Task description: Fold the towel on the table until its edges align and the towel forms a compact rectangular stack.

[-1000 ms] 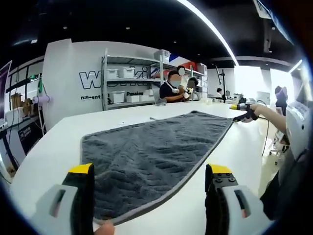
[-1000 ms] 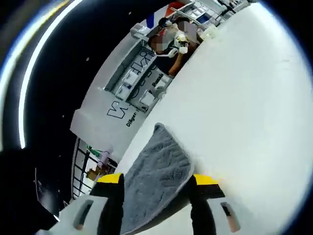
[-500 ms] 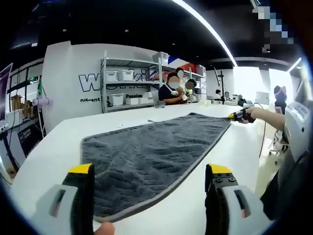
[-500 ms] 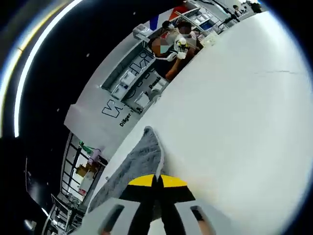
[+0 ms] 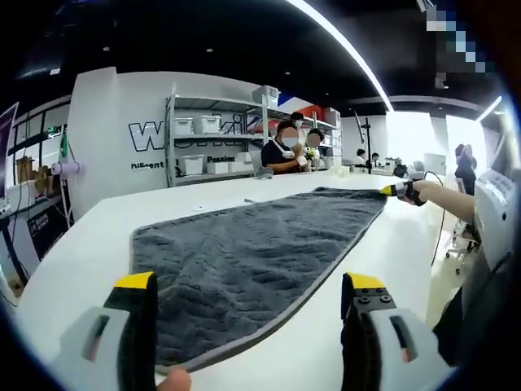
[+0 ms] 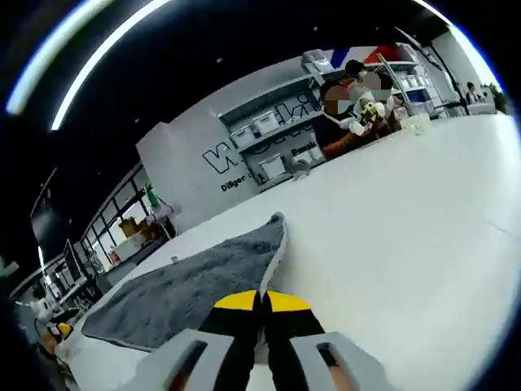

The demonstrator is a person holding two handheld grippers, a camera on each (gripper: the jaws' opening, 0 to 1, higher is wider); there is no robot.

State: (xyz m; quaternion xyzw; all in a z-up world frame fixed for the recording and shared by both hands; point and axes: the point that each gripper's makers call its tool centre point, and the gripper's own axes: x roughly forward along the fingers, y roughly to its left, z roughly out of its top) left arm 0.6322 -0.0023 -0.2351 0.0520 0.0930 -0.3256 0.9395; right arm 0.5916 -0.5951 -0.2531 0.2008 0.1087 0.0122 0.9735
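A dark grey towel [image 5: 252, 252] lies spread flat on the white table [image 5: 89, 244], with a paler hem around its edge. My left gripper [image 5: 248, 285] is open, its yellow-tipped jaws standing either side of the towel's near end and a little above it. At the towel's far right corner a hand holds my right gripper [image 5: 399, 191]. In the right gripper view the towel [image 6: 179, 285] stretches away to the left, and my right gripper [image 6: 260, 305] is shut on its near corner, the hem running up from between the jaws.
Metal shelves [image 5: 207, 147] with white bins stand against a lettered wall behind the table. Two people [image 5: 281, 151] stand at the table's far side. The wide white tabletop [image 6: 407, 236] extends to the right of the towel. A sleeve [image 5: 496, 204] shows at the right.
My right gripper has shut on the towel's corner, and its view has since rolled level. The left gripper stays open and in place.
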